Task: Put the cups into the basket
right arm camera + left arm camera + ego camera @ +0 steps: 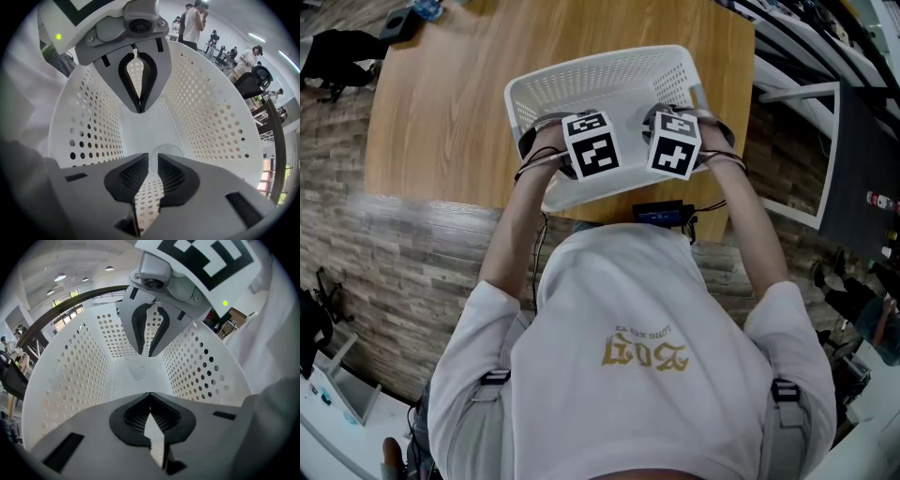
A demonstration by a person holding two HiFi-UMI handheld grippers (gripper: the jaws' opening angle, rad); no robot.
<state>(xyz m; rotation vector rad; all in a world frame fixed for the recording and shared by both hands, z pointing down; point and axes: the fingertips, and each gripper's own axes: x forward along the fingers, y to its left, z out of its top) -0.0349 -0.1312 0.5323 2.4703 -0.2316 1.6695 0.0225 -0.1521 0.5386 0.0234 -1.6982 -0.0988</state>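
Both grippers hold a white perforated basket [609, 80] over the near part of the wooden table [441, 112]. My left gripper [151, 401] is shut on the basket's rim, and so is my right gripper [153, 164] on the opposite rim. Each view shows the other across the basket: the right gripper [149, 341] and the left gripper [138, 93]. In the head view, the left gripper [581, 155] and right gripper [680, 150] sit side by side at the near rim. A clear cup [166, 151] lies on the basket's floor, faintly seen as the cup [136, 369] in the left gripper view.
A small black device [661, 214] with cables lies at the table's near edge under the basket. Brick-patterned floor surrounds the table. A white frame [825, 150] stands to the right. Several people [192, 23] and an office chair [251, 82] are in the room beyond.
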